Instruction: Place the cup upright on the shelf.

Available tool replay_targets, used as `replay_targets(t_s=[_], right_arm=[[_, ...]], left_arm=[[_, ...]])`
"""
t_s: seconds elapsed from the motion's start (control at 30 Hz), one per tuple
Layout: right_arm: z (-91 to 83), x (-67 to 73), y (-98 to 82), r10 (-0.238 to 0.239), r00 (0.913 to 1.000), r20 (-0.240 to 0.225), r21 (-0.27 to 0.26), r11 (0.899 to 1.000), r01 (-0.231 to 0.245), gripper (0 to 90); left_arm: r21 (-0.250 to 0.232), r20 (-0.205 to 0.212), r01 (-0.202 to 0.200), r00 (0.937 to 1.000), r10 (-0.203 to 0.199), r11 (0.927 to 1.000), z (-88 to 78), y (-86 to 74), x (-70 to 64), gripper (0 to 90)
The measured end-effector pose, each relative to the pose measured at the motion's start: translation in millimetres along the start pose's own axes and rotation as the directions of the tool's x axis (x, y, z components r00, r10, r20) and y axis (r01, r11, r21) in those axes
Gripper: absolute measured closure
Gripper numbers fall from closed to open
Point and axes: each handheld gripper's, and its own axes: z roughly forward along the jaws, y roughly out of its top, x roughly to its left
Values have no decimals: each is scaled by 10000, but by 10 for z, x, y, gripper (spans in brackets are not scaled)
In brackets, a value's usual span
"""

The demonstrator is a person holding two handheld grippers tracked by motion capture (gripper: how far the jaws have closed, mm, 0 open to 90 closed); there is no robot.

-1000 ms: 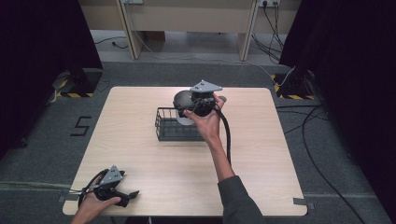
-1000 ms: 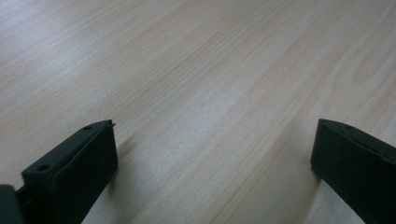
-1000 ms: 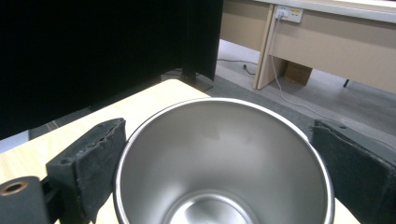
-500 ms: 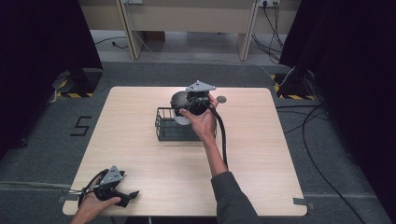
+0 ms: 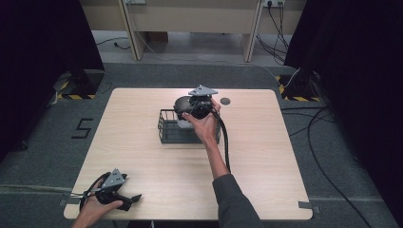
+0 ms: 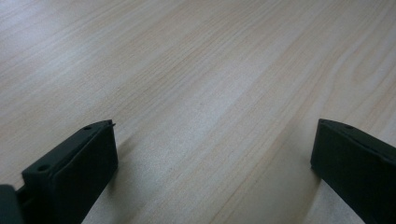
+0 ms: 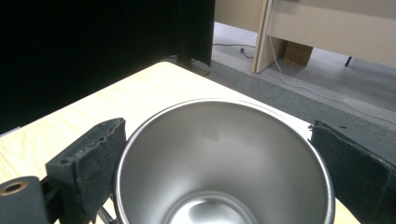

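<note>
A: Where the light wooden table (image 5: 142,156) reaches its near left corner, what does the left gripper (image 5: 124,199) do?

B: It rests low over bare wood in the person's left hand (image 5: 92,209). In the left gripper view its black jaws stand wide apart with nothing between them.

A: And moving right, toward the middle?

B: There stands one black wire basket (image 5: 166,129), rectangular and open-topped. The right gripper (image 5: 190,107) hangs over its far right part, borne by the right hand (image 5: 204,126). It carries a round stainless-steel cup (image 7: 224,163), whose jaws flank the rim on either side; the pads appear to press the wall, so I judge it gripped.

A: Which relation governs the coming move?

B: The cup lies directly ahead of the right gripper, its mouth turned toward that camera and its long axis running along the jaws. The basket is just below and nearer the person. The right hand is at the basket; the left is well apart from it. Lowering the cup into the basket looks like the step in hand.

A: The count?

B: One cup, one basket, two grippers, plus one small dark disc (image 5: 225,100) on the table beyond.
</note>
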Motion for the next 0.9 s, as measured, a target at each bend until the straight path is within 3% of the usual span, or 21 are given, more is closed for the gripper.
replay_targets(t_s=[0.27,0.57,0.83,0.9], right_arm=[[40,-46,-118,336,9994,-80,32,9994,-336,59],[88,-67,-237,342,9994,-64,218,9992,-341,54],[70,-39,-184,-327,9994,131,125,9994,326,56],[59,-39,-166,-299,9995,108,3,9996,299,72]], left_arm=[[2,10,-8,10000,8,10000,-1,0,-1,0],[-2,19,12,10000,-12,10000,0,-1,-2,0],[-2,18,13,10000,-13,10000,0,-1,-2,0],[5,17,-6,10000,5,10000,-1,-1,-1,0]])
